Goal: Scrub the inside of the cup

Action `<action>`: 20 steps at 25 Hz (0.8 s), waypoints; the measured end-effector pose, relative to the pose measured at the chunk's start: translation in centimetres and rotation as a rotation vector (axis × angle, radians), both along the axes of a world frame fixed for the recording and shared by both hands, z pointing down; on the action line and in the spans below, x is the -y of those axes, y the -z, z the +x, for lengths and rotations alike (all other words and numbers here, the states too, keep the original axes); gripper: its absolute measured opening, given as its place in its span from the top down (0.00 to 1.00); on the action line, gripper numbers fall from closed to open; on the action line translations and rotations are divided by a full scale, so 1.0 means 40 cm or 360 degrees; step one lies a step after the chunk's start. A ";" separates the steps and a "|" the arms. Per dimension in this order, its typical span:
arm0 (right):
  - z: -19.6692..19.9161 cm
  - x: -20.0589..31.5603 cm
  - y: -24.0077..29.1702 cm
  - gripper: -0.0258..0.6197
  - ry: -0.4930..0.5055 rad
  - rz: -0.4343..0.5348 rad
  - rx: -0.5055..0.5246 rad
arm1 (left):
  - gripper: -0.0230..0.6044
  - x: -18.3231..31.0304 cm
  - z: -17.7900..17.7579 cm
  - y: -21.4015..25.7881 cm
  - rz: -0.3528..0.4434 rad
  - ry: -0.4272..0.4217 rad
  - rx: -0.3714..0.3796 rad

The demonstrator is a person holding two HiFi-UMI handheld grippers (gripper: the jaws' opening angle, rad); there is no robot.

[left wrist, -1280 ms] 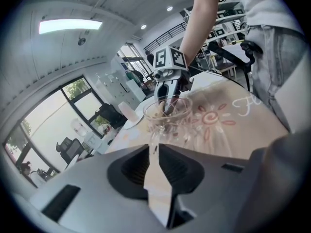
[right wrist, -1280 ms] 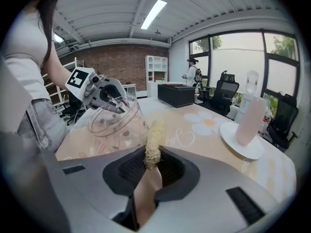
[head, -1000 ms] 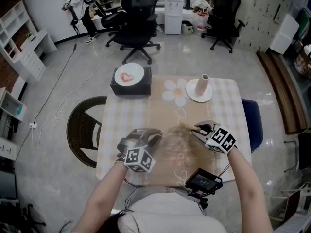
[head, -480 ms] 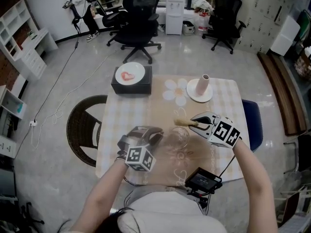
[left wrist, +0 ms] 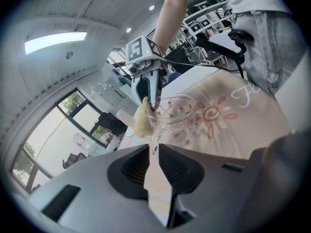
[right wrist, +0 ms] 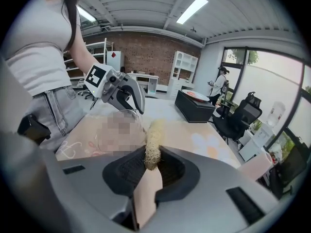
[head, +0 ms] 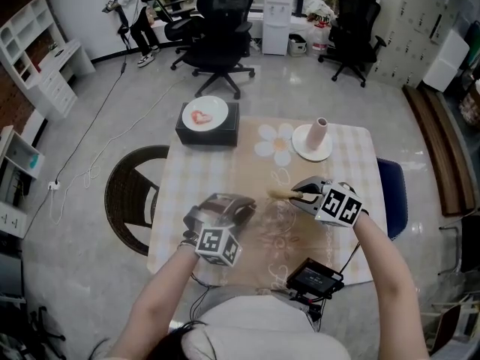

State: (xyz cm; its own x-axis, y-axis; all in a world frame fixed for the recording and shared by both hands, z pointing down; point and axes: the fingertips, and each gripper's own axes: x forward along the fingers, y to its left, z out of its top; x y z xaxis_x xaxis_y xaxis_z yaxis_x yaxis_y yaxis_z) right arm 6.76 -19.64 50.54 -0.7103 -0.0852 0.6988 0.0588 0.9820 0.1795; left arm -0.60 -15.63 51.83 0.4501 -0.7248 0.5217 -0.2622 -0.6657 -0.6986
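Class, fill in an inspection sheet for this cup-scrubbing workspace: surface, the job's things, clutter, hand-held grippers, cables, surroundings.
Surface: table covered by a checked cloth with a floral runner.
Job's things: glass cup; loofah scrubber at its rim, not clearly inside.
Clutter: black box with a white plate on top; pale vessel on a saucer; black device at the near edge.
Grippers: left hand-held gripper shut on the cup's wall; right hand-held gripper shut on the scrubber.
Cables: wires at the black device; floor cable at left.
Surroundings: office chairs, wicker chair, a person far back.
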 end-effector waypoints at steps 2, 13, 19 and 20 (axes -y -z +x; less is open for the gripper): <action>0.003 0.006 -0.018 0.86 -0.0007 -0.0004 -0.0024 | 0.88 0.001 0.001 0.000 0.0014 -0.0007 0.0014; 0.018 0.038 -0.098 0.86 -0.0103 -0.0033 -0.0127 | 0.88 0.009 0.009 -0.006 0.0078 -0.0070 0.0059; 0.018 0.047 0.004 0.86 -0.0117 0.0029 0.0048 | 0.88 0.014 0.010 0.002 0.0061 -0.0065 0.0045; 0.016 0.043 0.027 0.86 -0.0098 0.0046 0.0074 | 0.88 0.015 0.010 0.003 0.0060 -0.0067 0.0043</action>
State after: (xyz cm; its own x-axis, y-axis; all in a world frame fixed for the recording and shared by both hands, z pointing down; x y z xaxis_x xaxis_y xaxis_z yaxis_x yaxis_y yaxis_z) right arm 7.40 -21.37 49.45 -0.7348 -0.1493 0.6616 -0.0105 0.9779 0.2090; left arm -0.20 -16.23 51.73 0.4665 -0.7250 0.5067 -0.2152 -0.6486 -0.7300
